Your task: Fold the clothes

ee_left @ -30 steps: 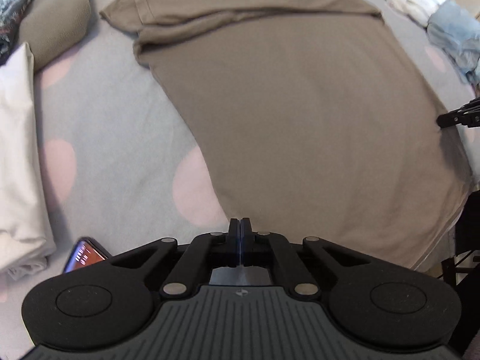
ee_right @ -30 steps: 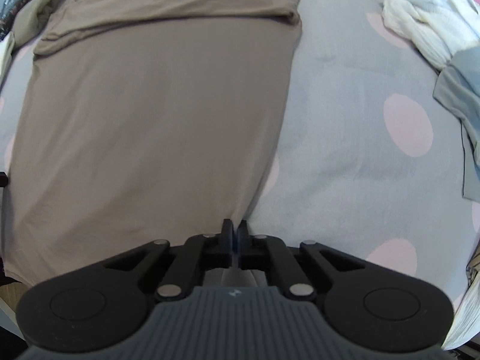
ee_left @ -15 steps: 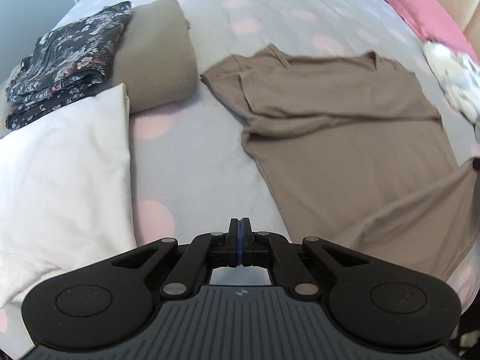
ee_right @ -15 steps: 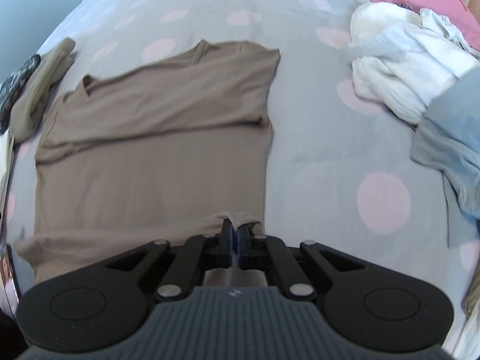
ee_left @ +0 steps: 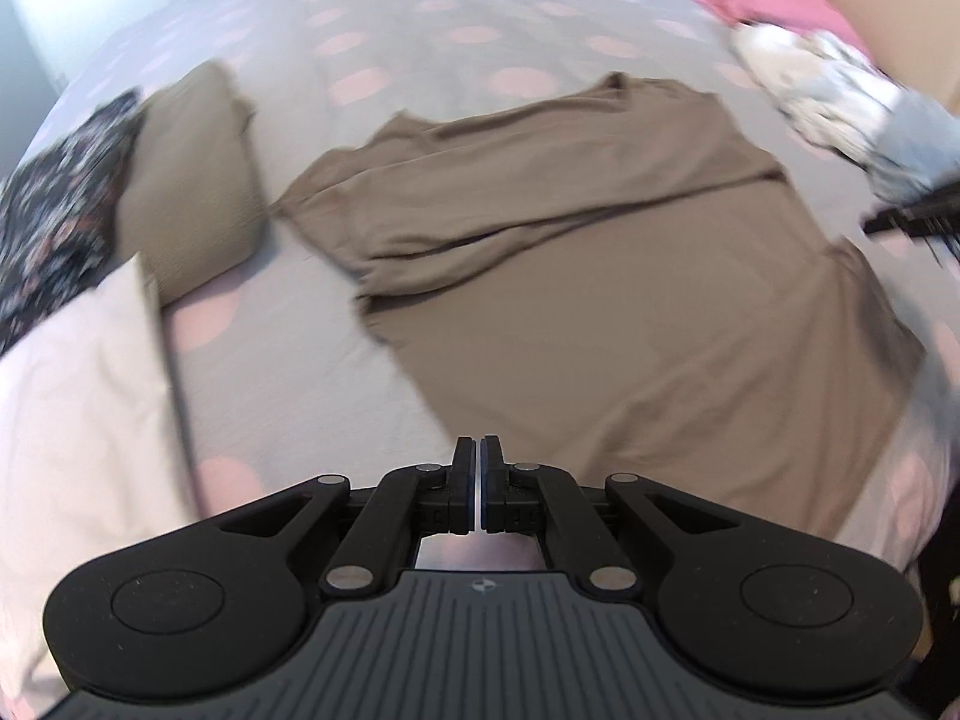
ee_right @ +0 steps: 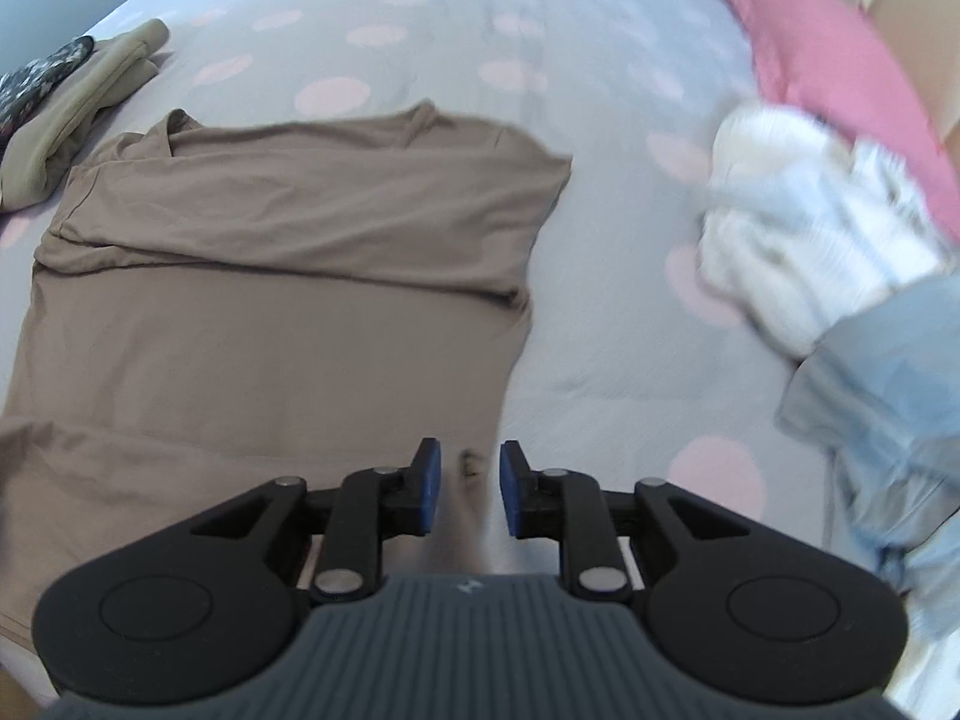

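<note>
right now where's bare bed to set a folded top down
Bare bedspread lies between the brown shirt and the white laundry heap, and beyond the shirt's collar. The left is crowded: white cloth, folded tan garment, floral garment.

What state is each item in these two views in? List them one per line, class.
Brown shirt: spread on the bed, top part folded down.
Left hand-held gripper: shut, apparently gripping nothing.
Right hand-held gripper: open, above the shirt's edge.
White clothes: crumpled heap.
Tan garment: folded.
Floral garment: folded.
</note>
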Available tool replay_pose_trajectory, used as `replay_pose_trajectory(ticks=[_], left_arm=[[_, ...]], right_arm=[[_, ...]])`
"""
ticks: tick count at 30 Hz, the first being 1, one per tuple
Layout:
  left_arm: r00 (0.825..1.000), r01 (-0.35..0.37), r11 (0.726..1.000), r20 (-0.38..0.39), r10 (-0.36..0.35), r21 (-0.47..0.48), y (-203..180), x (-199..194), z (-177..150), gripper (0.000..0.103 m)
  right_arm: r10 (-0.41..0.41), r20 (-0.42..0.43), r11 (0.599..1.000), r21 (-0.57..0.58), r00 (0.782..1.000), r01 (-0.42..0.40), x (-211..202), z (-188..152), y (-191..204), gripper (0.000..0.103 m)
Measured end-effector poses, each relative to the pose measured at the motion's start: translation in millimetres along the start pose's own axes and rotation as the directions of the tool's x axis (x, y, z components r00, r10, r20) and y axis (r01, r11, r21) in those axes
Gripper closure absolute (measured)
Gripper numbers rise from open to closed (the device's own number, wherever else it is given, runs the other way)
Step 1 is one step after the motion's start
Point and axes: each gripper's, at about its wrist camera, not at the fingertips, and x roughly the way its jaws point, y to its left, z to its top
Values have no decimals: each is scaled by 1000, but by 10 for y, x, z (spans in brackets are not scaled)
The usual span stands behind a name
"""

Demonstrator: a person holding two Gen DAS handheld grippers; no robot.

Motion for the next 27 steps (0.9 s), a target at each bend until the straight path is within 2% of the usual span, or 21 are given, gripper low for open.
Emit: replay_pose_trajectory(ticks=[4, 6, 9, 12, 15, 17, 20, 23, 26, 27], left_arm=[[999, 26, 992, 26, -29, 125, -303, -47, -65, 103], [997, 70, 976, 23, -76, 207, -459, -43, -173, 103], [992, 126, 943, -22, -126, 308, -662, 15, -385, 95], [991, 137, 904, -58, -125, 404, -844, 54, -624, 92], [989, 145, 846, -66, -129, 513, -986, 32, -871, 81], [990, 139, 793, -61, -128, 593, -1091, 12, -1043, 71], [992, 122, 734, -69, -103, 668, -1213, 26, -1255, 64], [997, 74, 679, -51, -55, 731, -1326, 67, -1452, 62], [1000, 7, 637, -22, 16, 771, -1402, 161, -1605, 60], [999, -14, 637, -10, 34, 771, -1431, 177, -1626, 59]], right_arm=[[22, 36, 991, -130, 999, -17, -100, -151, 138, 79], [34, 53, 981, -194, 998, -23, -150, -226, 206, 79], [51, 66, 950, -312, 997, -28, -199, -383, 333, 79], [54, 45, 874, -485, 998, -25, -175, -660, 527, 78], [53, 25, 767, -641, 998, -25, -151, -938, 721, 77], [52, 8, 722, -692, 999, -32, -147, -1044, 778, 76], [19, 11, 655, -756, 1000, -5, -129, -1156, 831, 74], [-37, 14, 583, -812, 999, 33, -81, -1253, 834, 73], [-89, 14, 521, -851, 996, 59, -29, -1335, 806, 73], [-102, 15, 507, -860, 995, 65, -16, -1357, 796, 73]])
